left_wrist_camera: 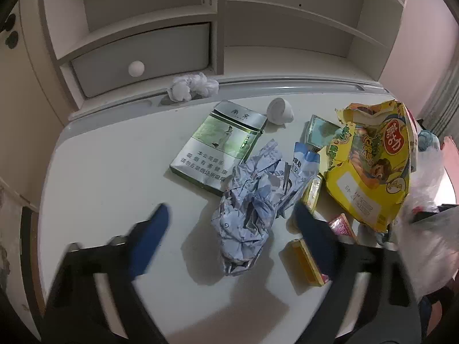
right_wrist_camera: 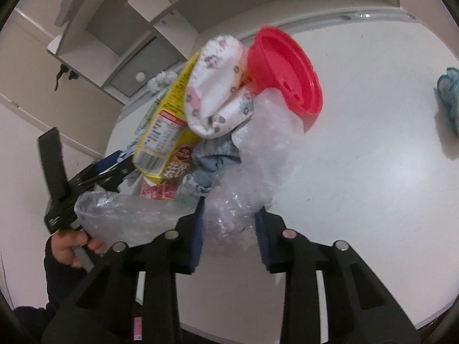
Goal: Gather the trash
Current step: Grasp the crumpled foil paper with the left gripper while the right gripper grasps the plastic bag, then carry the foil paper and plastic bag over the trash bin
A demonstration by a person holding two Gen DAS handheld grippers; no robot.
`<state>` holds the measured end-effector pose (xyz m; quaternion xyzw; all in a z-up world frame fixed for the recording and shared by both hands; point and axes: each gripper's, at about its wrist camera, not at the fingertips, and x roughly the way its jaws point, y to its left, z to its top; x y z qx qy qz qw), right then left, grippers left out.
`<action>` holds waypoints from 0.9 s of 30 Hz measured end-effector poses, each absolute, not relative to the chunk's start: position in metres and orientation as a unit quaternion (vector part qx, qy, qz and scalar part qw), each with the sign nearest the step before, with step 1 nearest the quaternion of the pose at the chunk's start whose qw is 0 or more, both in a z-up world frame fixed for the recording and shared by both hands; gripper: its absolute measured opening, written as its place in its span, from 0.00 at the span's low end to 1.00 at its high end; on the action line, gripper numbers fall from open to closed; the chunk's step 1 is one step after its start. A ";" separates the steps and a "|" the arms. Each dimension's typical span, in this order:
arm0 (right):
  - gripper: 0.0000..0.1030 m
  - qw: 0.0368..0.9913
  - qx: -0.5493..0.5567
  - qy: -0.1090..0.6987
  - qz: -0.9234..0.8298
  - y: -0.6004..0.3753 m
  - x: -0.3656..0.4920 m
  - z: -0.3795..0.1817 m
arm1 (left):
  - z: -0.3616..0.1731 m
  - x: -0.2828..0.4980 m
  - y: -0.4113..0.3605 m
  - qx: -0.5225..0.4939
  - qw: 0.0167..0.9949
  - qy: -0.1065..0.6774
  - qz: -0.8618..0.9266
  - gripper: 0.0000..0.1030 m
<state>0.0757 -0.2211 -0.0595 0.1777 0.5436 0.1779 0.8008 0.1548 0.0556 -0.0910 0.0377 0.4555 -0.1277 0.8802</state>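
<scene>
Basically the trash sits in one loose heap on the white counter [left_wrist_camera: 100,172], probably bunched so both tongs can reach it. Nearest the left tongs [left_wrist_camera: 229,223] is a crumpled pale-blue wrapper [left_wrist_camera: 246,215], thin creased film, lying between the blue pads; neither pad touches it, jaws wide and straddling it, so it looks like the next pick. Beside it lies a flat silver-green cigarette pack [left_wrist_camera: 218,146], stiff card, lid end toward the shelves. A torn yellow snack bag [left_wrist_camera: 370,166], glossy and puffed, leans up to the right, over small yellow and pink boxes I can't read well. A white cap-like piece [left_wrist_camera: 279,111] and a wadded white tissue [left_wrist_camera: 192,86] sit farther back near the drawer [left_wrist_camera: 137,57] of the shelf unit. The right tongs [right_wrist_camera: 229,223] are narrowed on a clear crinkly plastic bag [right_wrist_camera: 243,177], pads pressing the bunched film, likely gripping the bag that takes the trash. Against the bag rest a red plastic lid [right_wrist_camera: 287,68], rigid and round, and a soft floral-print fabric piece [right_wrist_camera: 218,91]. A teal crumpled item [right_wrist_camera: 449,97] lies well apart at the counter's far right.
</scene>
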 end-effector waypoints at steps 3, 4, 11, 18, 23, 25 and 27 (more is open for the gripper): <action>0.30 0.805 0.173 0.536 0.186 -0.226 0.070 -0.051 | -0.096 0.160 0.056 0.018 0.869 0.474 -0.145 0.33; 0.30 0.807 0.173 0.533 0.187 -0.229 0.068 -0.048 | -0.095 0.159 0.056 0.014 0.867 0.475 -0.148 0.32; 0.30 0.831 0.166 0.502 0.172 -0.263 0.046 -0.028 | -0.057 0.134 0.056 0.019 0.890 0.441 -0.119 0.31; 0.30 0.870 0.152 0.458 0.102 -0.332 0.014 -0.005 | 0.004 0.097 0.007 0.043 0.905 0.390 -0.164 0.31; 0.30 0.896 0.143 0.420 0.006 -0.404 -0.033 0.007 | 0.027 0.068 -0.087 0.071 0.892 0.364 -0.259 0.31; 0.30 0.900 0.144 0.410 -0.041 -0.438 -0.055 0.006 | 0.028 0.057 -0.133 0.088 0.876 0.360 -0.309 0.31; 0.30 0.899 0.154 0.399 -0.094 -0.478 -0.085 0.003 | 0.027 0.042 -0.178 0.103 0.860 0.354 -0.354 0.31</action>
